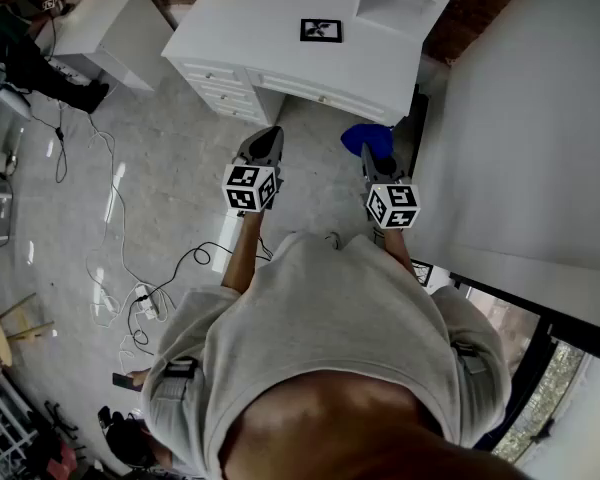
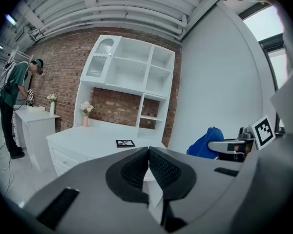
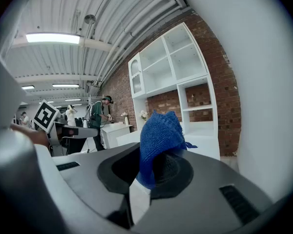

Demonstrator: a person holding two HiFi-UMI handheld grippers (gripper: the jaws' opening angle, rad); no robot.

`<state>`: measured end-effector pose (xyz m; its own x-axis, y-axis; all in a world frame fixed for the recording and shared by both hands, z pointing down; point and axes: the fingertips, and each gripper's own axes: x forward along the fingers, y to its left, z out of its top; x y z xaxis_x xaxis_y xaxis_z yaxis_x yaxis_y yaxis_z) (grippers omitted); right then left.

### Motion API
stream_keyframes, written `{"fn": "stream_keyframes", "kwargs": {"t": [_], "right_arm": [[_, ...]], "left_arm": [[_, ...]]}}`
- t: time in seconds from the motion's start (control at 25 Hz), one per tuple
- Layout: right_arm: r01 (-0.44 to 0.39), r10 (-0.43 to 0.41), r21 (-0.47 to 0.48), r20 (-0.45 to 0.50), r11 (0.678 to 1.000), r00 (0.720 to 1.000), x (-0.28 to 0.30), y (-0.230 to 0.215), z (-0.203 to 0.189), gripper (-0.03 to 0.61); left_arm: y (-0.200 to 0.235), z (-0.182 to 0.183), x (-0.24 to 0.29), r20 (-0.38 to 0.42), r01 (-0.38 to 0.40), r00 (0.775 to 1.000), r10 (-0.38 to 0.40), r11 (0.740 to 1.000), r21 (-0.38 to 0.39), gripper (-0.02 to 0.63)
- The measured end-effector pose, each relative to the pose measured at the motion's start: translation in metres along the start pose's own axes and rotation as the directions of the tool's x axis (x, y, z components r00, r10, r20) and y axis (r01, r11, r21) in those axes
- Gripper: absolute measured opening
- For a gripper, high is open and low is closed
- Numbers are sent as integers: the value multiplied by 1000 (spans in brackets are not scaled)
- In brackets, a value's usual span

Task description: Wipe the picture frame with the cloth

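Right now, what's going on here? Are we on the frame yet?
Not yet. A person stands a little way back from the white desk with a gripper in each hand. The right gripper is shut on the blue cloth. The left gripper is shut with nothing between its jaws. The picture frame lies flat on the desk, untouched, with both grippers short of it.

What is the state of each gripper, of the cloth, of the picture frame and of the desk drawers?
left gripper: shut, nothing between its jaws.
right gripper: shut on the cloth.
cloth: bunched, pinched between the right jaws, sticking out past them.
picture frame: lying flat on the white desk, untouched.
desk drawers: closed.
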<state>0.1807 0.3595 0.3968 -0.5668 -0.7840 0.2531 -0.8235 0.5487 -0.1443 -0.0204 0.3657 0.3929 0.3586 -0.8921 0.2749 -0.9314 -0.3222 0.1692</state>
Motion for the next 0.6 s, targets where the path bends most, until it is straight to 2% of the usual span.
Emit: {"fn": "stream_keyframes", "kwargs": {"t": [0.36,0.6], "right_arm": [[17,-17,16,12,1000,1000,-14,-7,-2,57],[-5,4,44,23,999,1000,-24,-10,-3,57]], "left_arm": [[-15,-1,-5,-1,8,1000,-8,1000,14,17],[-23,1,-8,7,-2,1000,2,1000,17,17]]}}
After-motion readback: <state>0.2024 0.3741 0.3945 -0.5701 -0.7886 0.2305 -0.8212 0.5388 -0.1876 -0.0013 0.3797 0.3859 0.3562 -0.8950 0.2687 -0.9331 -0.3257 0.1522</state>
